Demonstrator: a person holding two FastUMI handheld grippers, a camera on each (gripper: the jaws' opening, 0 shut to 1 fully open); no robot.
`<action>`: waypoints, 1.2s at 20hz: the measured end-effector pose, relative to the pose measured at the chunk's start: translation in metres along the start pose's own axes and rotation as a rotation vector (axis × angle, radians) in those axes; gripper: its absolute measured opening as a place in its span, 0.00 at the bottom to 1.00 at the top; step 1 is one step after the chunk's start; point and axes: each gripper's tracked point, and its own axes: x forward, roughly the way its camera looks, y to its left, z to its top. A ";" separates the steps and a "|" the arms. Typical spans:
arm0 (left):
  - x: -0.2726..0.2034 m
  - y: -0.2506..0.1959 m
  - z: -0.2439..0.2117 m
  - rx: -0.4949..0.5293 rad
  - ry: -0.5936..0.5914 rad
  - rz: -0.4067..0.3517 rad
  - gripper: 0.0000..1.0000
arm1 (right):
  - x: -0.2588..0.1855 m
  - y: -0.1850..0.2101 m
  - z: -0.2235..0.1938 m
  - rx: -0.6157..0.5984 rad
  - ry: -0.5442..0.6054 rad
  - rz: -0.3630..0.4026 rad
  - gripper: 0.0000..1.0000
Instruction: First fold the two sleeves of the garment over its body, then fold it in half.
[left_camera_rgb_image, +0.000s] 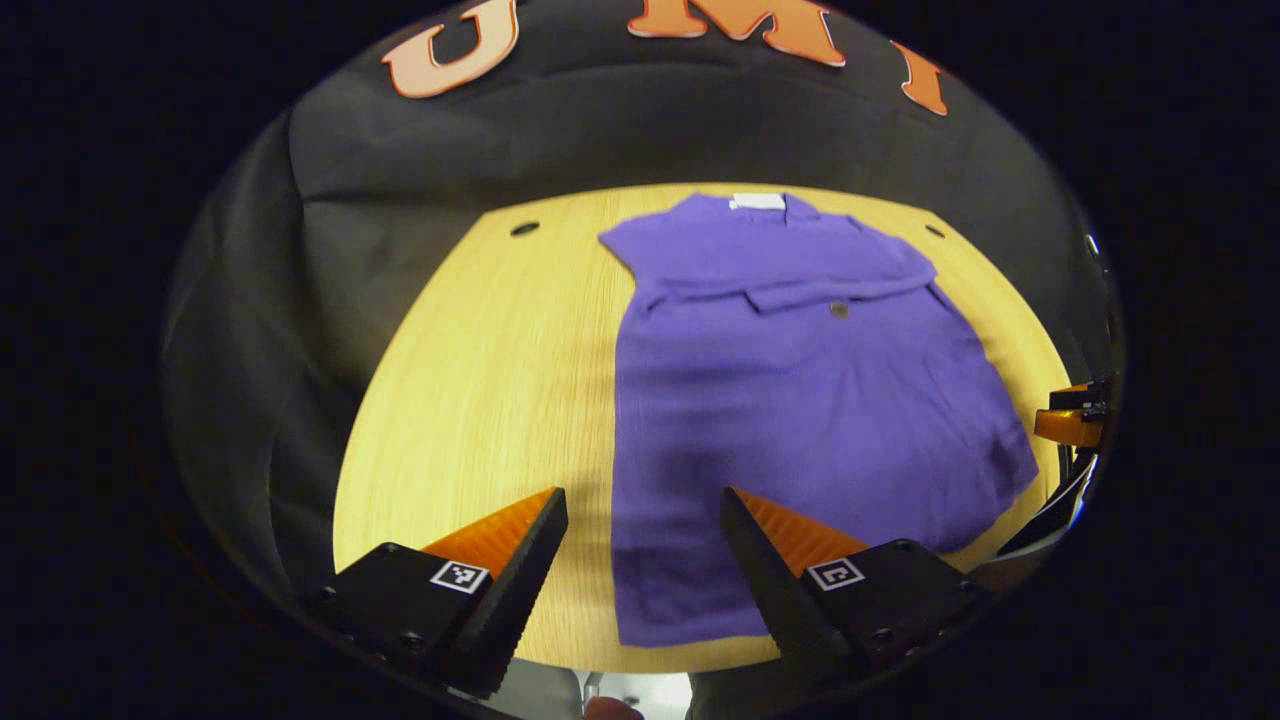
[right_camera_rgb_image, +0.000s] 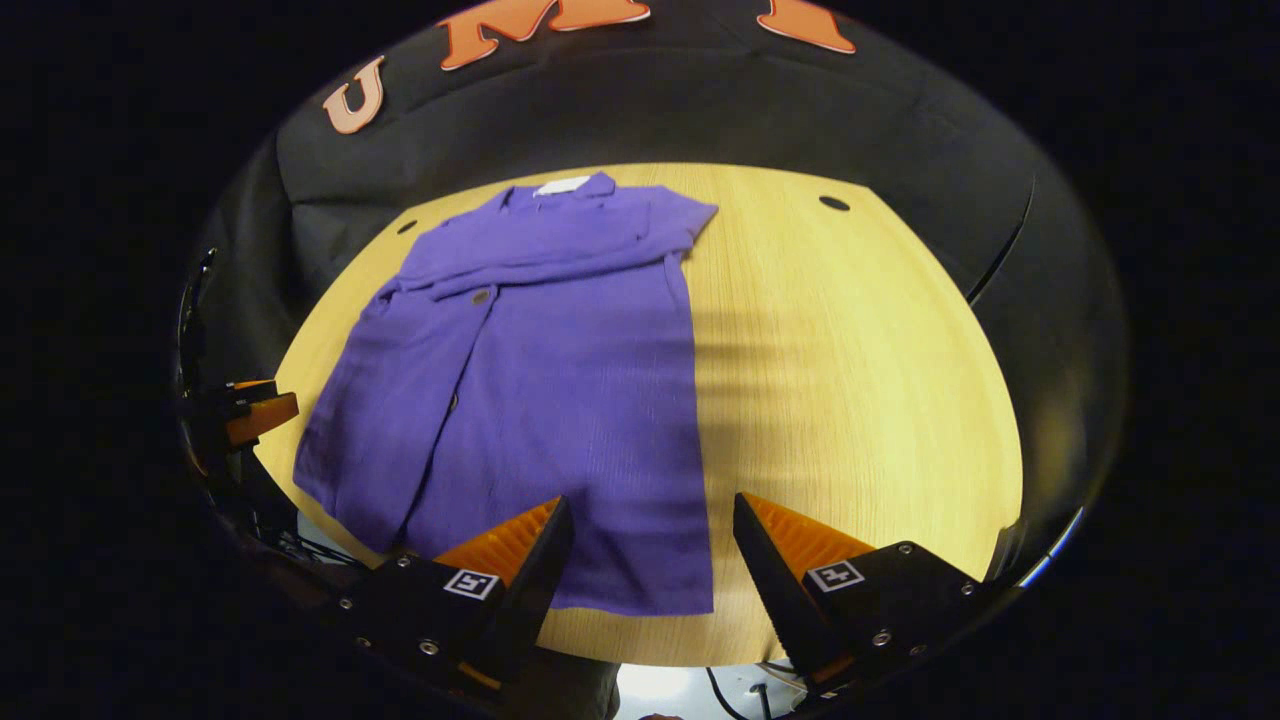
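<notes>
On the pale wood-grain tabletop (left_camera_rgb_image: 480, 400), ringed by black cloth walls, one purple woven button-front shirt (left_camera_rgb_image: 800, 400) lies flat, both short sleeves folded across its chest (two dark round holes mark the far corners). Left gripper (left_camera_rgb_image: 645, 535) and right gripper (right_camera_rgb_image: 650, 540) hover above its hem, jaws apart.

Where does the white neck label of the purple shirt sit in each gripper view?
Left gripper view: the white neck label sits top centre, at the shirt's far edge.
Right gripper view: the label sits upper left of centre, again at the far edge.
Shared landmark: the brown button below the folded sleeves.
</notes>
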 end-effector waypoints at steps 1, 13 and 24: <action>-0.001 -0.001 -0.005 -0.015 0.056 -0.012 0.99 | 0.003 0.000 -0.009 0.002 0.028 0.003 0.96; 0.042 0.029 -0.031 -0.090 0.382 -0.071 1.00 | 0.014 -0.003 -0.062 0.016 0.239 -0.012 0.96; 0.111 0.050 0.067 -0.093 0.508 -0.158 0.08 | 0.014 0.022 -0.062 0.253 0.366 0.084 0.06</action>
